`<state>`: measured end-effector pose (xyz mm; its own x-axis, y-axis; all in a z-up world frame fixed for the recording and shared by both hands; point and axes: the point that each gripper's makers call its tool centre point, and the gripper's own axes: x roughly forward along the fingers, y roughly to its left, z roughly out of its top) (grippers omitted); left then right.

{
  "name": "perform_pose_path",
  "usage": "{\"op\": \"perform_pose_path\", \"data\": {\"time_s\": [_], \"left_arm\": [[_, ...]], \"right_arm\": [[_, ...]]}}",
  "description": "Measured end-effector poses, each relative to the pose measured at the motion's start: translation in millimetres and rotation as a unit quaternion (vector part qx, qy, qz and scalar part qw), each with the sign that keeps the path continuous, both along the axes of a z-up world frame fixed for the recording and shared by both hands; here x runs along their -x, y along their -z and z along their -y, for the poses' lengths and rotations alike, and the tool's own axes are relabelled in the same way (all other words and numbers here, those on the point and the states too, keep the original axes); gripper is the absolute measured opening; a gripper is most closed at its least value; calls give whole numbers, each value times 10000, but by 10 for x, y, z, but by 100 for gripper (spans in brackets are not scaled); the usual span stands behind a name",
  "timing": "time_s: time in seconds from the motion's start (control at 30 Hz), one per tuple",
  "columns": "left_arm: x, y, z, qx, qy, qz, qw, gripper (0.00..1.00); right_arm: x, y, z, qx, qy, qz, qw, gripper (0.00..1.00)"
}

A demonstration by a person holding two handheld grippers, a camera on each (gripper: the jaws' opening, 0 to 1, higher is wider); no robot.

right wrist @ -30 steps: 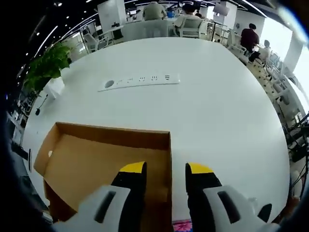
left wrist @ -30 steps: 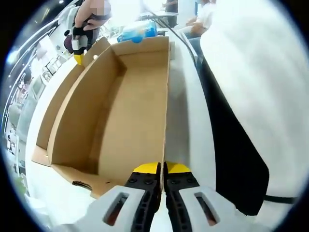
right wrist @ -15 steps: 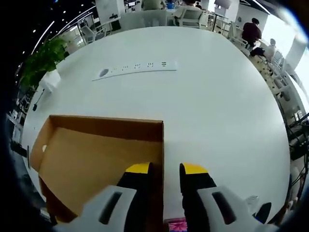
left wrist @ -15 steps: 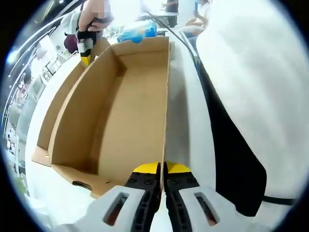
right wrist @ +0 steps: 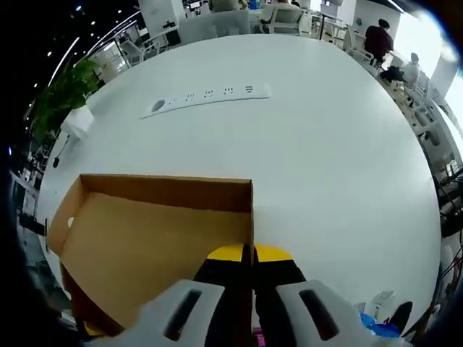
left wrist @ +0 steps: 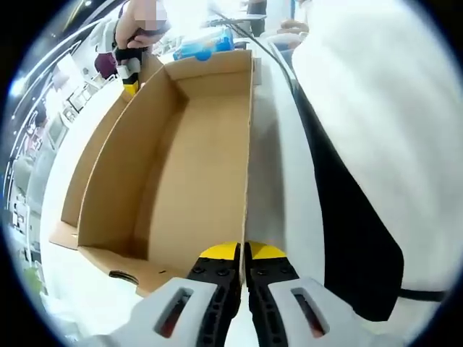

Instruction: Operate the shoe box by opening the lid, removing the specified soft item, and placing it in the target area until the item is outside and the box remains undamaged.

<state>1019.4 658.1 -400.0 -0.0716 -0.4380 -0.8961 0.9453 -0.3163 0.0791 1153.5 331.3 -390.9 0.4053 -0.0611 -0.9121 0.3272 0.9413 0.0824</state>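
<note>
Shoe box (left wrist: 181,166) is plain brown cardboard, sitting open on a big white table (right wrist: 325,166), and the inside looks like bare cardboard as far as either view reaches. In the left gripper view the left gripper (left wrist: 242,254) has its yellow-tipped jaws squeezed together right on the thin edge of the box's long side wall, so it's pinching that wall. The right gripper (right wrist: 252,254) does the same thing in the right gripper view, jaws clamped flat on the wall edge near a corner of the box. That same gripper also shows up far off in the left gripper view, at the box's far end, held by a person's hand (left wrist: 137,29). A flap with a small round hole (right wrist: 71,222) sticks out on one end. Something blue (left wrist: 206,45) lies on the table just past the far end of the box, too blurry to say what it is. Whatever counts as the lid is hard to pick out. A white power strip (right wrist: 210,97) sits well away on the table, and a potted plant (right wrist: 65,97) stands at the table's edge.
</note>
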Motion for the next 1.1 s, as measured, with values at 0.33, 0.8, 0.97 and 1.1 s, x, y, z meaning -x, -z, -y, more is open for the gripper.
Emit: {"op": "perform_pose_path", "data": {"time_s": [0.33, 0.8, 0.97, 1.1], "left_arm": [[-14, 12, 9, -49, -121, -43, 9999, 2], [-68, 36, -18, -364, -636, 182, 9971, 4], [-75, 1, -53, -323, -632, 71, 9975, 5], [-81, -4, -54, -288, -676, 56, 9973, 5]], "right_arm": [[-57, -23, 29, 271, -274, 146, 9992, 0], [-32, -424, -21, 658, -548, 993, 9914, 1], [-39, -475, -25, 522, -350, 1219, 9905, 0], [-45, -548, -17, 452, -241, 1435, 9883, 0]]}}
